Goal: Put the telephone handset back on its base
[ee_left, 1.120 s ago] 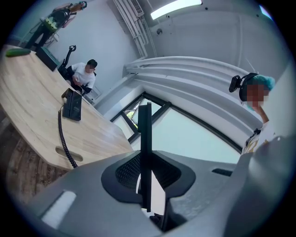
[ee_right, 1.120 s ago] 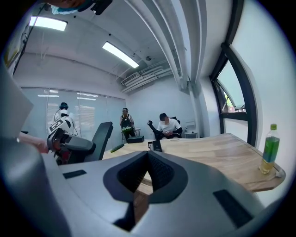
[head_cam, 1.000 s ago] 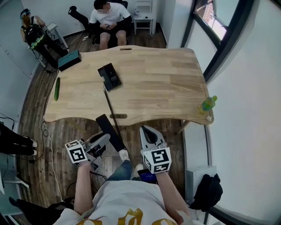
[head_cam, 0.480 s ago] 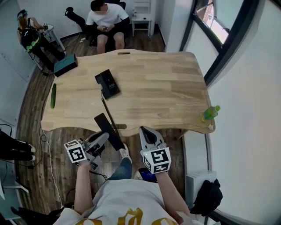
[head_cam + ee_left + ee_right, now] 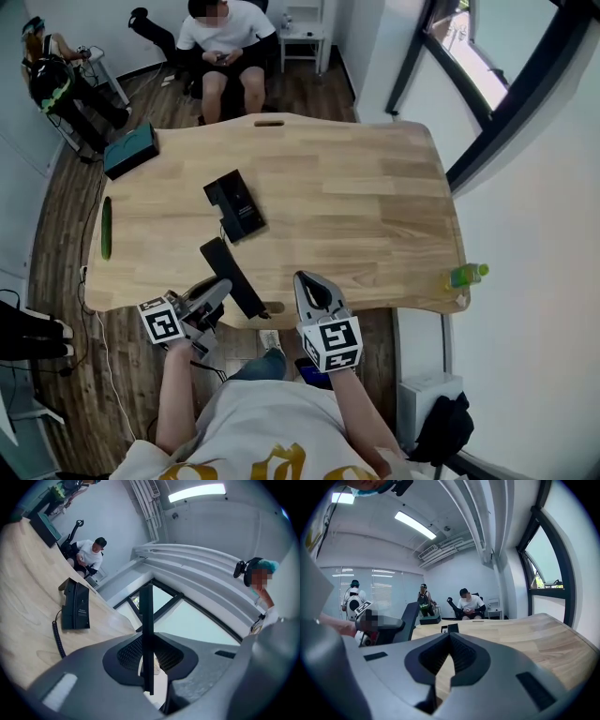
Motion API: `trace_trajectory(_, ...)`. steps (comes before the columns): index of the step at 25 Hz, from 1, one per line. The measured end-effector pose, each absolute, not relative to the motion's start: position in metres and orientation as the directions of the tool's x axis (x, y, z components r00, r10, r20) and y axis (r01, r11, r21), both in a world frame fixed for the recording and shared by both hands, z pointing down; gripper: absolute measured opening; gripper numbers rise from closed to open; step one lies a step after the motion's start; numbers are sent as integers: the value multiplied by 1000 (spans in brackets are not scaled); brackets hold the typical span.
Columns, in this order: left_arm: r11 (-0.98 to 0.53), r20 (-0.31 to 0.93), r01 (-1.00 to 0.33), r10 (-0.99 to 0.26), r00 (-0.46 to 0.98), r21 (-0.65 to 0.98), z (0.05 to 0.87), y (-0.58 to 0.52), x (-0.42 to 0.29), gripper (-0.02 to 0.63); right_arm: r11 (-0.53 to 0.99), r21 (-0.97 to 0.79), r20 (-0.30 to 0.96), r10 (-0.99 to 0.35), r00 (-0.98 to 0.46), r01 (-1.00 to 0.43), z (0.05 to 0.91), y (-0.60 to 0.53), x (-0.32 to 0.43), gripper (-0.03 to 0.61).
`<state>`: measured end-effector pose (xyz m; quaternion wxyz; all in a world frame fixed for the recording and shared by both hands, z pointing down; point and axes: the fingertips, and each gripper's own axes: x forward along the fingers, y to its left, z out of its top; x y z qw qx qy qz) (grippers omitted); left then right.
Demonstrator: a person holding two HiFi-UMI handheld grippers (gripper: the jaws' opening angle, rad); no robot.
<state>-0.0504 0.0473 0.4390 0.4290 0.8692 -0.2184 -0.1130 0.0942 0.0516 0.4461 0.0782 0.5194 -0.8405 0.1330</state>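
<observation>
The black telephone base lies on the wooden table, left of its middle; the left gripper view shows the base with the coiled cord running from it. My left gripper is shut on the black handset, which slants over the table's near edge. In the left gripper view the handset stands edge-on as a thin bar between the jaws of the left gripper. My right gripper hovers at the near edge, shut and holding nothing; the right gripper faces across the table.
A green cucumber lies at the table's left edge and a teal box at its far left corner. A green bottle stands at the near right corner. A person sits beyond the far edge.
The table has come closer in the head view. Both grippers now reach over its near edge, where earlier they hung short of it. The handset stays in the left gripper.
</observation>
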Motion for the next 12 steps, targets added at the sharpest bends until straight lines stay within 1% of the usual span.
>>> trace_trajectory(6, -529, -11, -268, -465, 885, 805, 449, -8, -69, 67, 385, -110, 290, -869, -400, -916, 459, -2, 83, 5)
trace_trajectory(12, -512, 6, -263, -450, 893, 818, 469, -38, -82, 67, 344, -107, 330, -873, -359, -933, 477, -23, 79, 5)
